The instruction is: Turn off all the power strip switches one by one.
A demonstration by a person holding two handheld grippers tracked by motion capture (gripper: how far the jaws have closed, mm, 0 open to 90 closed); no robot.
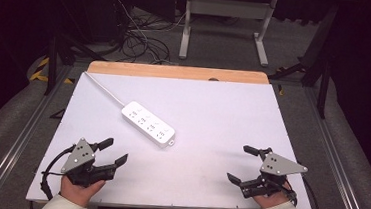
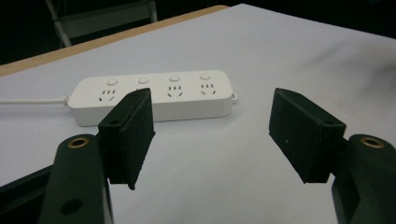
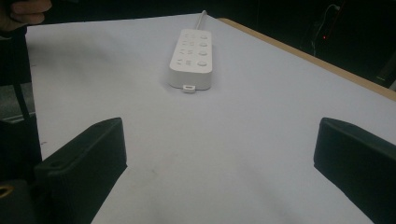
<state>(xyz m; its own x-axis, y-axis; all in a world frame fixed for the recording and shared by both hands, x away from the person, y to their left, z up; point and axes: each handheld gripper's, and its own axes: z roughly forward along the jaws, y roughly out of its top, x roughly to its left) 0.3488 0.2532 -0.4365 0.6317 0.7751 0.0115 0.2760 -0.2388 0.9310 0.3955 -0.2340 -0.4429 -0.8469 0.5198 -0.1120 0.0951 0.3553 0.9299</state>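
Observation:
A white power strip (image 1: 148, 124) lies slantwise near the middle of the white table (image 1: 213, 111), its white cord (image 1: 103, 90) running to the far left corner. In the left gripper view the power strip (image 2: 154, 95) sits just beyond the wide-apart jaws. My left gripper (image 1: 113, 150) is open near the front left, held in a hand, nothing between its fingers. My right gripper (image 1: 241, 163) is open near the front right, likewise empty. The right gripper view has the power strip (image 3: 192, 57) farther off, end-on, with several sockets and round buttons.
A bare wooden strip (image 1: 176, 72) edges the table's far side. Beyond it on the floor lie tangled cables (image 1: 141, 41) and a white table frame (image 1: 225, 22). Metal rails (image 1: 26, 132) run along both sides of the table.

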